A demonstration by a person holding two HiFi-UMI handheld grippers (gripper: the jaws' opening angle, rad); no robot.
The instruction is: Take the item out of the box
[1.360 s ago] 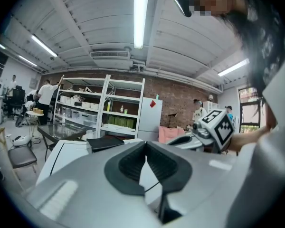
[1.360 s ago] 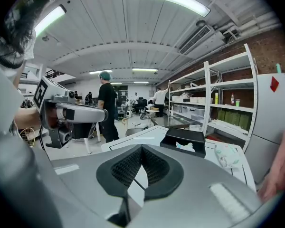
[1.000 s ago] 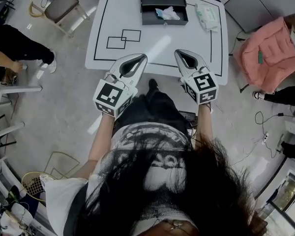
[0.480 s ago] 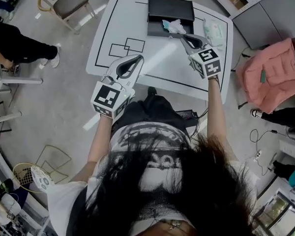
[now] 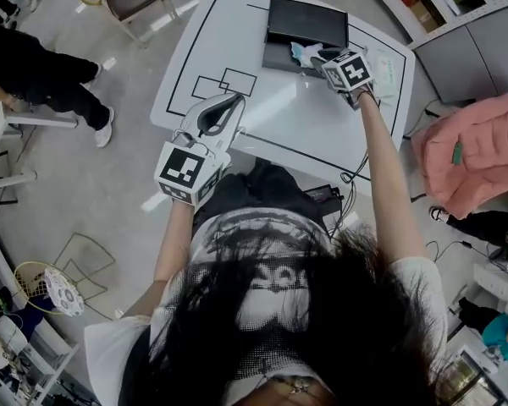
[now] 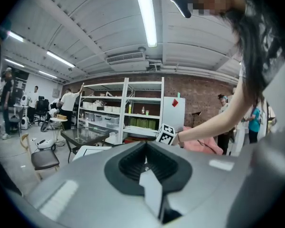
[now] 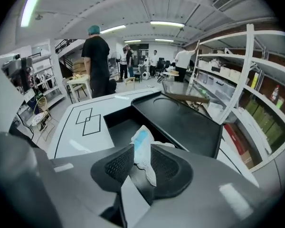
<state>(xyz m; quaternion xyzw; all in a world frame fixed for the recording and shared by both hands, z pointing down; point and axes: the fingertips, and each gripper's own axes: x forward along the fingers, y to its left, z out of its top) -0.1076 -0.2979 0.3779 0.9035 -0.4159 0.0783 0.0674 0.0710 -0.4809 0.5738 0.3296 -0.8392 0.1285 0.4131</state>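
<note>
right gripper [image 7: 142, 164] jaws opening, packet [image 7: 141, 146] upright between them, not pinched | packet lies in box [image 7: 116, 127] on counter [image 7: 71, 132] | left gripper [image 5: 226, 106] jaws together, empty | risk: thin limp wrapper slips free if pinched at its edge; the unheld box may drag along

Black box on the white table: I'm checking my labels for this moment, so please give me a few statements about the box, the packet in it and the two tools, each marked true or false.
1. The black box has its lid open. True.
2. The left tool grips the crumpled white-and-blue packet. False: its jaws are together on nothing.
3. The packet sits between the jaws of the right tool. True; those jaws are opening.
4. The box stands on the floor. False: it stands on the white table with black lines.
</note>
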